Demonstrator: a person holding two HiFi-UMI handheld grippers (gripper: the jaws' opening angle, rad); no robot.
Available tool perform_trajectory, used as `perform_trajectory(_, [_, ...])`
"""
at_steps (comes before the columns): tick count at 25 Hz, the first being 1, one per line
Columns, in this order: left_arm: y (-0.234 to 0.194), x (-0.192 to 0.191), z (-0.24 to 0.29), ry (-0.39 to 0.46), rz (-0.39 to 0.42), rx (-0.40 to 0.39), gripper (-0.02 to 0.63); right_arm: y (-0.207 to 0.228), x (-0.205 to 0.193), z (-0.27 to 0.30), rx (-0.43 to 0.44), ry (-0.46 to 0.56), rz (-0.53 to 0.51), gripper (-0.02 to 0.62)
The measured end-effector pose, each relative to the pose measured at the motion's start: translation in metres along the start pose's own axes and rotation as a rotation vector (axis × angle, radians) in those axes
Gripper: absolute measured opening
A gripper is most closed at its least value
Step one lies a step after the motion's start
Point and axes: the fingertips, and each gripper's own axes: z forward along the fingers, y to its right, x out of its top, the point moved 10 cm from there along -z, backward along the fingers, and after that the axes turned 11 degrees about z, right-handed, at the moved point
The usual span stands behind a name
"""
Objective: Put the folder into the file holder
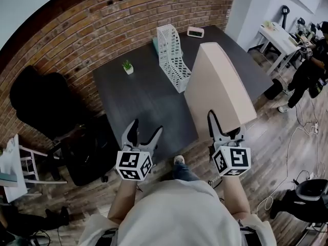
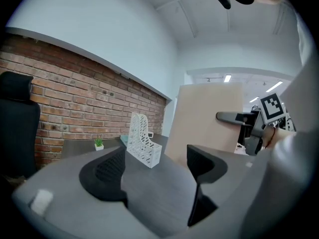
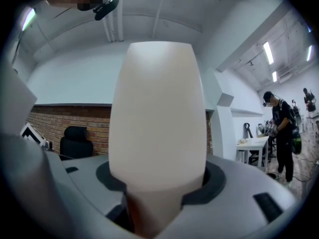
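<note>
The right gripper (image 1: 221, 126) is clenching its jaws wide around the near end of the beige folder (image 1: 218, 83), gripping it across its thickness; the left gripper (image 1: 146, 129) is hanging released and empty at 9 o'clock of it, over the near edge of the dark table (image 1: 136, 99). The folder is being held in the air at the table's right edge, clear of the top; its long axis is running from 6 to 12 o'clock, with the rounded far end pointing away from the person. Judging by this, the carrying step is under way; 1 white file holder (image 1: 171, 55) is standing at 11 o'clock, well apart, so the next move is calling for a swing that way, lining the folder with the slot before lowering.
</note>
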Motion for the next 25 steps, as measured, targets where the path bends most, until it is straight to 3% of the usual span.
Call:
perform_trajectory(11, [-0.011, 0.007, 0.062, -0.017, -0.024, 0.112, 0.388, 0.047, 0.009, 0.108, 0.1, -0.018, -0.022, 0.268])
perform_trajectory(25, [-0.026, -0.002, 0.099, -0.047, -0.049, 0.21, 0.388, 0.055, -0.002, 0.201, 0.211, -0.049, -0.052, 0.268])
